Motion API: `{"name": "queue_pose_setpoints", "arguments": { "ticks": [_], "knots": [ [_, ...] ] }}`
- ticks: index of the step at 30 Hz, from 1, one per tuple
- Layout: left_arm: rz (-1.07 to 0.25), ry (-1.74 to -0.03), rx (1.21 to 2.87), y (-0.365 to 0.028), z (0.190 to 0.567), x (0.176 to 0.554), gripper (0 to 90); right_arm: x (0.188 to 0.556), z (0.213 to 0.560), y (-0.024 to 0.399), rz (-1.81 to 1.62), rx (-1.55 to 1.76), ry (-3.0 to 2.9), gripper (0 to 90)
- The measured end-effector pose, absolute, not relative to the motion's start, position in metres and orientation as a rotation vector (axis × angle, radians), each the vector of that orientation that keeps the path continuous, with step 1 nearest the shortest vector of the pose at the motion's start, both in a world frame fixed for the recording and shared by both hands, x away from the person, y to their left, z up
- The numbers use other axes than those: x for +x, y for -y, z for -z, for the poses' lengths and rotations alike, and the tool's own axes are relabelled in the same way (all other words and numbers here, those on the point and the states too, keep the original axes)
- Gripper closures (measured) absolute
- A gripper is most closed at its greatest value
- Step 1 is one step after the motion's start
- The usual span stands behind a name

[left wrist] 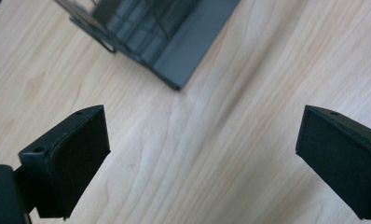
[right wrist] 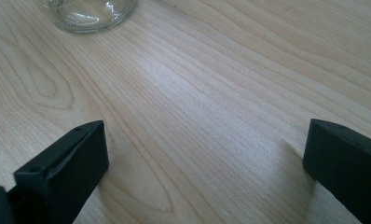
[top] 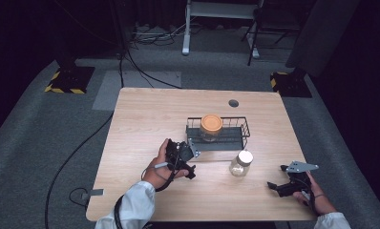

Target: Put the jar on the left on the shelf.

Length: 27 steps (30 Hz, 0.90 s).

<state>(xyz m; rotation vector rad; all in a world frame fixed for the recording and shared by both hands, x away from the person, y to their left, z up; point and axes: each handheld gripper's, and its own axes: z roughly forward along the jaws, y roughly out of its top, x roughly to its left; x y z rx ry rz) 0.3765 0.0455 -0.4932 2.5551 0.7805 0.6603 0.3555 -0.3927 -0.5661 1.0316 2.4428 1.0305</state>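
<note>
A dark wire basket (top: 243,128) stands mid-table and holds a glass jar with an orange lid (top: 211,125). A second glass jar with a white lid (top: 241,163) stands on the bare wood just in front of the basket. My left gripper (top: 183,160) hovers by the basket's near left corner, open and empty. In the left gripper view, the left gripper (left wrist: 200,135) has its jaws wide apart over wood, with the basket's corner (left wrist: 174,42) ahead. My right gripper (top: 276,177) is open at the table's front right. In the right gripper view, the right gripper (right wrist: 204,144) faces the white-lidded jar's glass base (right wrist: 90,11).
The wooden table (top: 145,124) has a round cable hole (top: 233,103) near its far edge. Cables, stand bases with yellow-black stripes (top: 68,78) and furniture legs lie on the grey carpet beyond the table.
</note>
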Motion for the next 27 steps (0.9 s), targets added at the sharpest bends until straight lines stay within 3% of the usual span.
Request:
{"name": "queue_pose_setpoints", "arguments": {
  "ticks": [27],
  "knots": [
    [-0.506,-1.009,2.427,-0.121,0.541,0.339,2.7,0.355,0.566,0.393,-1.031,1.032,-2.443,0.1]
  ]
}}
